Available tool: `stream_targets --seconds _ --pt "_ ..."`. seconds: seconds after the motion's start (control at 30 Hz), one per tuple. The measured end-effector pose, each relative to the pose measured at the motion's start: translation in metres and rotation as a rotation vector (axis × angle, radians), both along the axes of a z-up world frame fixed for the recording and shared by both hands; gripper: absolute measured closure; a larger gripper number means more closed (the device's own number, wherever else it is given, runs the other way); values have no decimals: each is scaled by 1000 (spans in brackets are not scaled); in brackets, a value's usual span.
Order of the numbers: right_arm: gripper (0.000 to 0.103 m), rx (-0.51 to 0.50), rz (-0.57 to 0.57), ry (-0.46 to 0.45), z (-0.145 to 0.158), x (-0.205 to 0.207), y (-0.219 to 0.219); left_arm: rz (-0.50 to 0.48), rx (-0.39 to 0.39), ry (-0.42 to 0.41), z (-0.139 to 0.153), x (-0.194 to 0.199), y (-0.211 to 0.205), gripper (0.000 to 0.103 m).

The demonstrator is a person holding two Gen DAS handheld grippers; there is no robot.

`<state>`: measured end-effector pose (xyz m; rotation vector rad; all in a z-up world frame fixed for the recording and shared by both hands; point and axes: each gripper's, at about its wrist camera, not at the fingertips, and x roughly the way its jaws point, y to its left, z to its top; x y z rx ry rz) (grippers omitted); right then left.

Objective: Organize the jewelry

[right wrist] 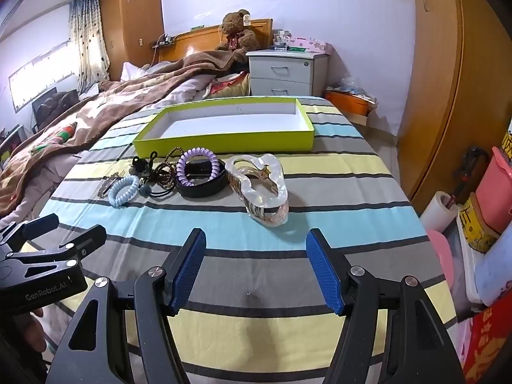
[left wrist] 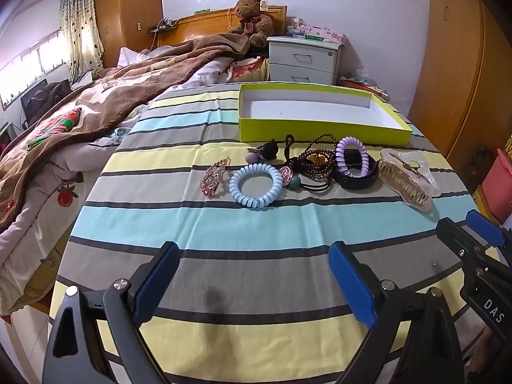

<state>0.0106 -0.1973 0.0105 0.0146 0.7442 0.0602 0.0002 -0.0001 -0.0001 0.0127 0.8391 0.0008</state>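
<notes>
1. Your left gripper [left wrist: 254, 280] hangs over the near stripes of the striped cloth [left wrist: 288, 224] with its blue pads spread wide and nothing between them; your right gripper [right wrist: 256, 267] sits just beside it, likewise wide apart and holding nothing.
2. Past the fingertips lies the row of jewelry; the clear claw clip [right wrist: 259, 185] is nearest your right gripper, lying on its side, apart from the rest.
3. Left of it, the black band [right wrist: 201, 185] has the purple coil tie [right wrist: 198, 164] resting on it; the dark bead bracelets [left wrist: 315, 161] tangle beside them, touching the band.
4. Further left come the blue coil tie [left wrist: 256, 185] and, at the end of the row, the pink rhinestone clip [left wrist: 214, 177]; small bobble ties [left wrist: 265, 153] lie just behind.
5. Behind the row stands the green box [left wrist: 320, 131], open and shallow, white inside; its front wall is near the beads.
6. Beyond are the bed [left wrist: 96, 102] and the teddy bear [left wrist: 252, 19].
</notes>
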Motion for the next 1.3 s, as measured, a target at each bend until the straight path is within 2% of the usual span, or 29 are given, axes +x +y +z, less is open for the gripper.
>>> stream_targets --seconds 0.2,0.23,0.43,1.3 --pt "38 8 7 -17 2 -1 1 1 -10 1 -2 2 -1 7" --pt "38 8 7 -23 10 -3 -4 1 -12 0 -2 3 -1 8" --pt "38 9 15 -47 6 -5 3 -7 -6 -15 4 -2 -1 8" --pt "38 7 18 -48 6 -6 4 3 -3 -17 5 -5 3 8"
